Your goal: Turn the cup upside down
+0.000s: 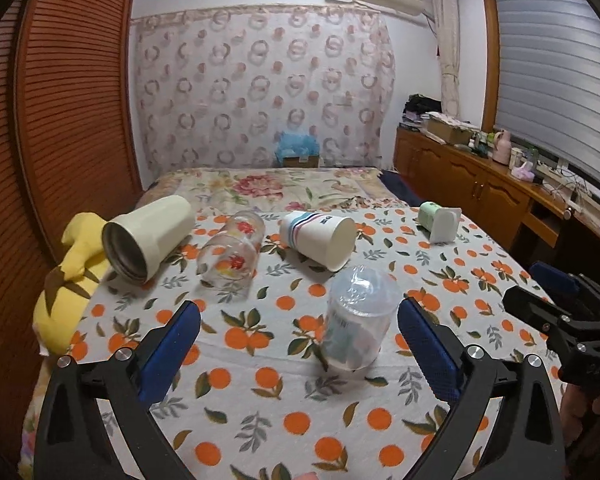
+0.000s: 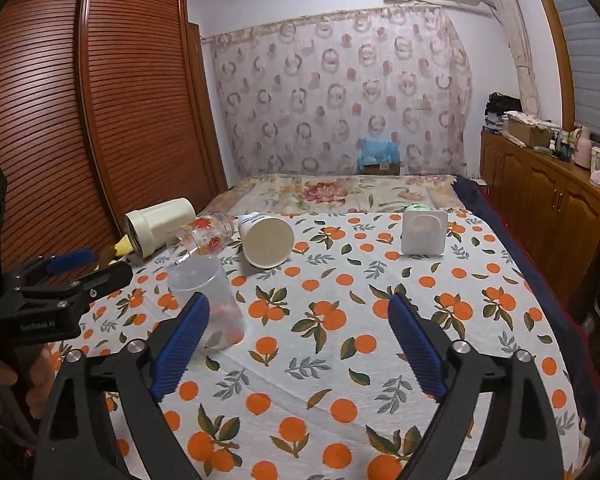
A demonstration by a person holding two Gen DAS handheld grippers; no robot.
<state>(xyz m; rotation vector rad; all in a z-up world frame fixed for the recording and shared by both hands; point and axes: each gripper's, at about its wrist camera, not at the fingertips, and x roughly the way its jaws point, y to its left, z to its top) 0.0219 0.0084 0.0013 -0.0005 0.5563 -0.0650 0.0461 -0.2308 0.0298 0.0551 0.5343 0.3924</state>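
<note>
Both my grippers have their blue fingers spread wide, and they hold nothing. My left gripper (image 1: 300,324) hangs over the orange-print cloth (image 1: 260,408). Its fingers (image 1: 172,344) sit on each side of the clear plastic cup (image 1: 358,318) but do not touch it. That cup stands upside down on the cloth, closed end on top. Some paper with writing shows inside it, too blurry to read.

My right gripper (image 2: 300,332) is off to the right, with only cloth between its fingers (image 2: 182,346). From there the clear plastic cup (image 2: 208,300) is just behind the left finger. The side of my left gripper has small white words, something like "GenRobot.AI".

Farther back, four things lie on their sides: a cream steel mug (image 1: 148,236), a glass with red flowers (image 1: 232,250), a paper cup with stripes (image 1: 320,240) and a tiny dark label I cannot read, and a green and white cup (image 1: 440,220). A yellow pillow (image 1: 66,280) is by the mug.
</note>
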